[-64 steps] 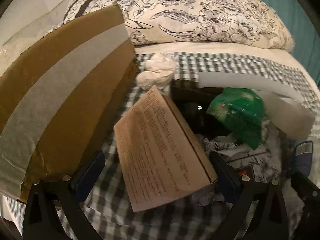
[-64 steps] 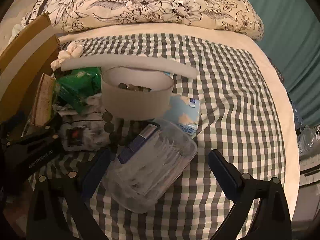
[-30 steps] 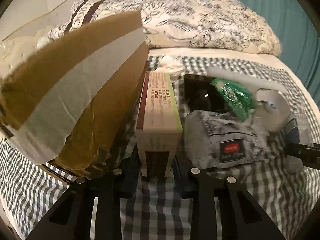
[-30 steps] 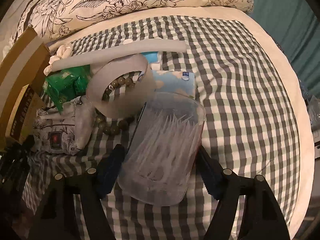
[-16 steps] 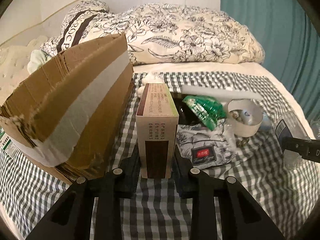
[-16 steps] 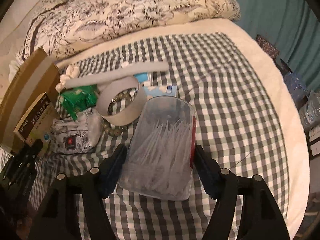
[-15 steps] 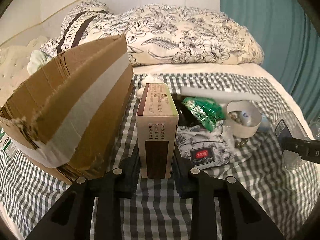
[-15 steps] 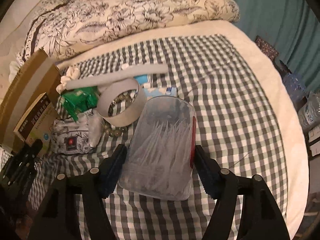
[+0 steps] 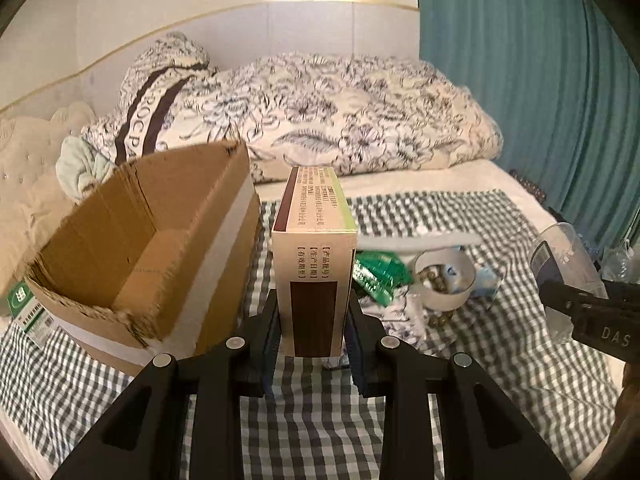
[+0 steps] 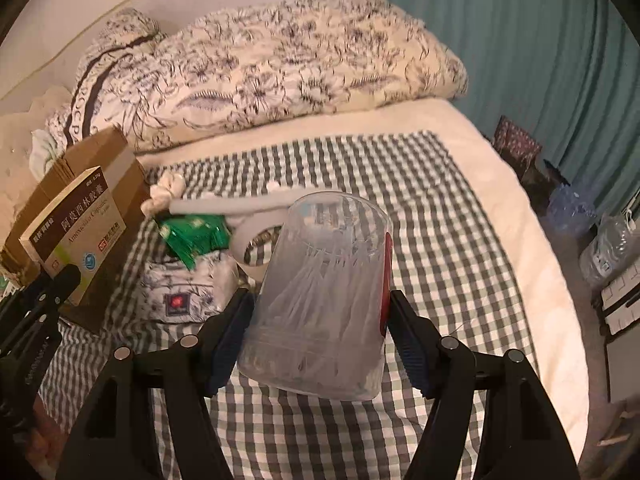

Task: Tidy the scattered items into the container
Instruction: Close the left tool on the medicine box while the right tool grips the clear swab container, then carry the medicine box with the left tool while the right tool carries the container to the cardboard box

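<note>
One medicine box (image 9: 314,268) clamped upright between left gripper (image 9: 314,336) jaws, one clear tub (image 10: 320,300) gripped between right gripper (image 10: 320,336) jaws, both pitched downward, one cardboard box (image 9: 136,256) left of left jaws

R claw (image 10: 316,320) grips clear tub (image 10: 320,304).

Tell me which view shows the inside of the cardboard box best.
The left wrist view. There the cardboard box stands open beside the held medicine box, and you look down past its torn rim to the inner walls. The right wrist view shows only an outer corner at its left edge, partly behind the medicine box; nothing of the inside.
</note>
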Motion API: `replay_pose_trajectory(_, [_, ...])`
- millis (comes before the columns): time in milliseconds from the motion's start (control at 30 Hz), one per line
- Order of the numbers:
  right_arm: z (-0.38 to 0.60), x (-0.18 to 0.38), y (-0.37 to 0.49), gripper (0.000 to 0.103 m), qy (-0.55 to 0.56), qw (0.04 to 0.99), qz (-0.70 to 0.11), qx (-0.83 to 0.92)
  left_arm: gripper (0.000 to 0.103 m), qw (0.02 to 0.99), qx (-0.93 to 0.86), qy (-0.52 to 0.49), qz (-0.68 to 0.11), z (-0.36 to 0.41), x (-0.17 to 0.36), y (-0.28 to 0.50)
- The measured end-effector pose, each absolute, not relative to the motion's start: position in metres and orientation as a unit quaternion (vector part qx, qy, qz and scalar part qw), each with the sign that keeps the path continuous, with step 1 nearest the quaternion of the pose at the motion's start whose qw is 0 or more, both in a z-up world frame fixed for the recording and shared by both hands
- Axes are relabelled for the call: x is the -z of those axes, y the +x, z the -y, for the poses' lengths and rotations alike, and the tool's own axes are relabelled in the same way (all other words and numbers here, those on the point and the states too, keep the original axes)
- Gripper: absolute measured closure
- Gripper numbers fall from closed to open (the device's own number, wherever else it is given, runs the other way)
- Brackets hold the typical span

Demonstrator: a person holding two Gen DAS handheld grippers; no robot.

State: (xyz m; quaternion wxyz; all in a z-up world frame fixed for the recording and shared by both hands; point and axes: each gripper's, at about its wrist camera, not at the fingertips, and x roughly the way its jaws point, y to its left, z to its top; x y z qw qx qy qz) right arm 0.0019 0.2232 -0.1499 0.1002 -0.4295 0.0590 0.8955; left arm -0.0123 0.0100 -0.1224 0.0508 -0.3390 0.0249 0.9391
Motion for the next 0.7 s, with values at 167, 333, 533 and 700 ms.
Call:
replay_pose_trajectory(167, [-0.212,0.127,0.013,0.035,-0.403,0.1,-0.055,-0.908,0.073,0.053,-0.945,-0.323,-0.018,-0.002,0.099,-0.005])
replay_pose_trajectory(333, [-0.2,0.103,0.026,0.035,-0.371,0.102,-0.051,-0.922,0.073,0.05,-0.948,-0.313,-0.015,0.008,0.079,0.003])
replay_pose_trajectory(533, [-0.184,0.072,0.04,0.035,-0.335,0.101,-0.042,-0.936,0.073,0.046,-0.955,-0.292,-0.014,0.021,0.053,0.012])
replay_pose_trajectory(700, [-0.169,0.054,0.049,0.035,-0.314,0.093,-0.038,-0.944,0.073,0.052,-0.959,-0.277,-0.014,0.035,0.031,0.017])
